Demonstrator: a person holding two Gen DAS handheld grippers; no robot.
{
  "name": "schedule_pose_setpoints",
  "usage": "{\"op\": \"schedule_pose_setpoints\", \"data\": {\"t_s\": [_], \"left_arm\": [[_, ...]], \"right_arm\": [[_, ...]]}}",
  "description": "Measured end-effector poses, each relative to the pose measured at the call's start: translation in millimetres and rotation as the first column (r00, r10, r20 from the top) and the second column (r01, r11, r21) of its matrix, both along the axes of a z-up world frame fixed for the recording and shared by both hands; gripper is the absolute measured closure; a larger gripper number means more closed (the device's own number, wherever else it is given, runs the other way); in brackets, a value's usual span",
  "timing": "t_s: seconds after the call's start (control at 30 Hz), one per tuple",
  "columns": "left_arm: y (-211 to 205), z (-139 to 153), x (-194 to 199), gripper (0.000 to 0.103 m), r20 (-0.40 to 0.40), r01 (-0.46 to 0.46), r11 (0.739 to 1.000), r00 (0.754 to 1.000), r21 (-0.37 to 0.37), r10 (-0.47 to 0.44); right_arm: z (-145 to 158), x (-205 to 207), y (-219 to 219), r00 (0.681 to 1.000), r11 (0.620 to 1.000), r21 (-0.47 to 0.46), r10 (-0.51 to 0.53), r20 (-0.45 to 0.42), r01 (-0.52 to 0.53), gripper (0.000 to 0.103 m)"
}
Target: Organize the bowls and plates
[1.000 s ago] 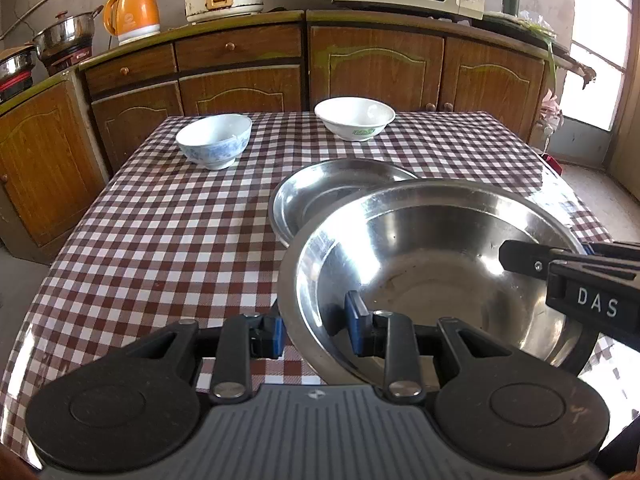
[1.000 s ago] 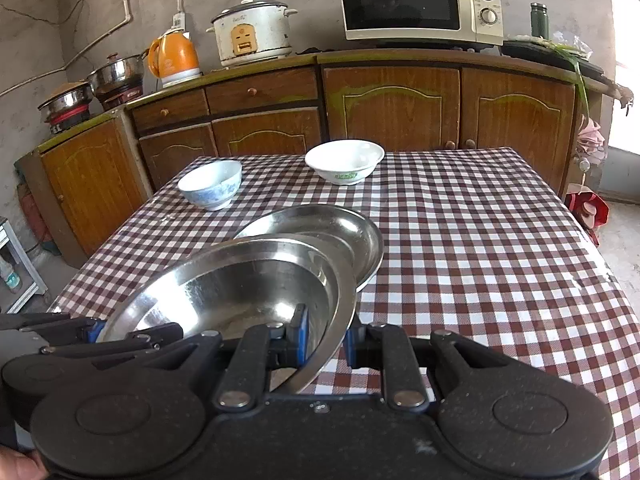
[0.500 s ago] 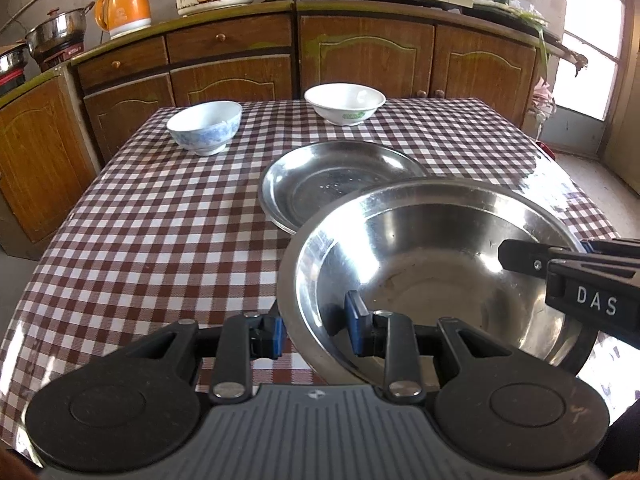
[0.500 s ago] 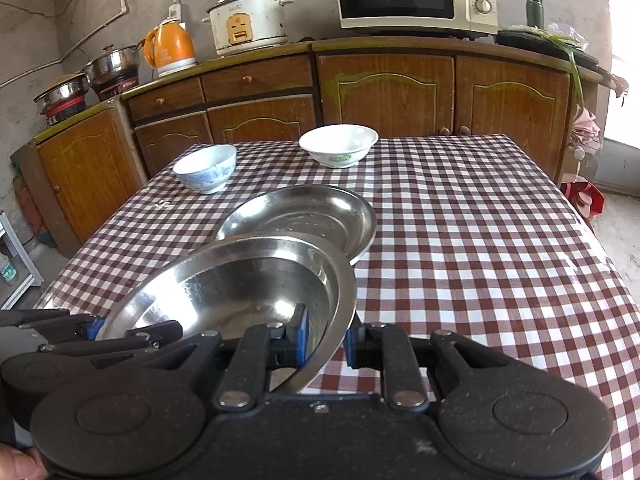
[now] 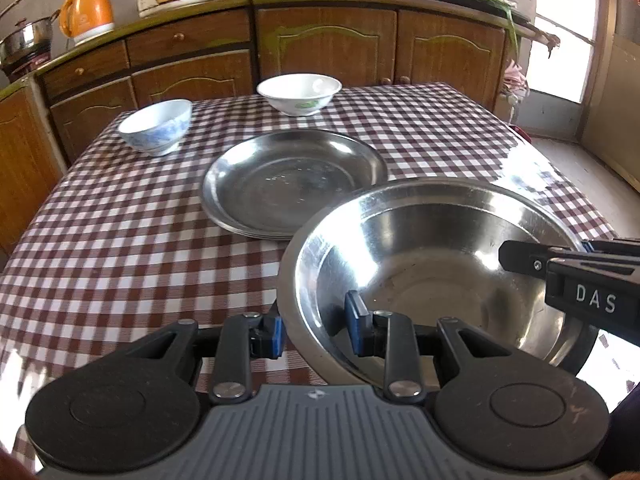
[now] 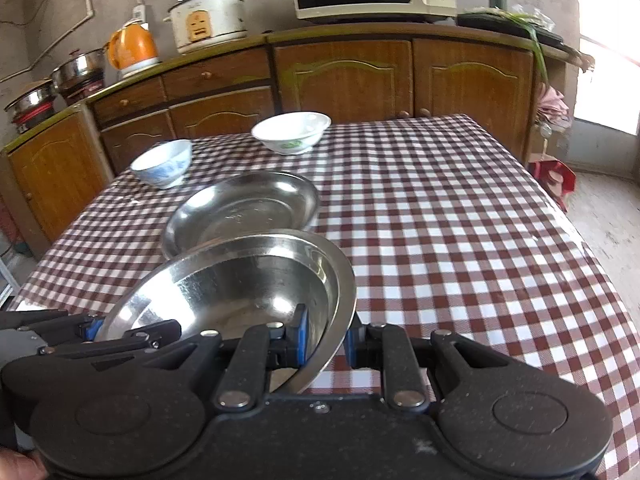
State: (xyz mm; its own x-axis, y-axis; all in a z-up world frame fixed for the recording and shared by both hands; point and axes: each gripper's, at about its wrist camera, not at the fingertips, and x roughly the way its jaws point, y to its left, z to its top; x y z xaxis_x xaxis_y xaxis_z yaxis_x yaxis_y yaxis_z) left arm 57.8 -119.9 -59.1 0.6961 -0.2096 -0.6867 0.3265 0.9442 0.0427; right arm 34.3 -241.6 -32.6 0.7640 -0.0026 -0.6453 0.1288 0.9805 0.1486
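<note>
- Steel, polished and mirror-bright, forms the deep round basin (image 5: 432, 264) held between both grippers; its wide flat lip curves down into a smooth, faintly smudged bottom.
- Left gripper (image 5: 316, 328): its blue-padded jaws stand narrow, clamped on the basin's near-left lip, one pad outside the wall and one inside.
- Right gripper (image 6: 324, 344): its jaws are likewise nearly together, pinching the thin rim on the opposite side, one pad inside the bowl and one outside.
- Both grippers are matte black plastic with round pivot discs and silver rivets; the left one's base is ribbed grey.
- Just beyond the jaws, past the basin's far lip, a shallow steel plate (image 5: 294, 182) lies flat on the worktop (image 5: 120, 248); layered edges at its near rim suggest a stack, though I cannot tell how many.
- Farther ahead and left of the jaws sits a small glazed bowl (image 5: 156, 126), white with blue pattern.
- Straight ahead, well beyond the plate, a wider white ceramic bowl (image 5: 299, 93) with a green mark stands near the worktop's far edge.
- Glossy maroon-and-white checked cloth covers the worktop.
</note>
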Motion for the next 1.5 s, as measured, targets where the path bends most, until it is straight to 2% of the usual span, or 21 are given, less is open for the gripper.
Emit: {"op": "schedule_pose_setpoints", "data": {"t_s": [0.8,1.5], "left_arm": [[-64,-29,23,0.072,-0.015,0.103,0.994,0.995,0.035,-0.102],[-80,-39,30,0.072,-0.018,0.122,0.991,0.992,0.048,-0.121]], "right_arm": [[-38,10,-69,0.986,0.987,0.022,-0.158,-0.062,0.159,0.08],[-54,15,-86,0.975,0.978,0.031,-0.205,-0.084,0.208,0.08]]}}
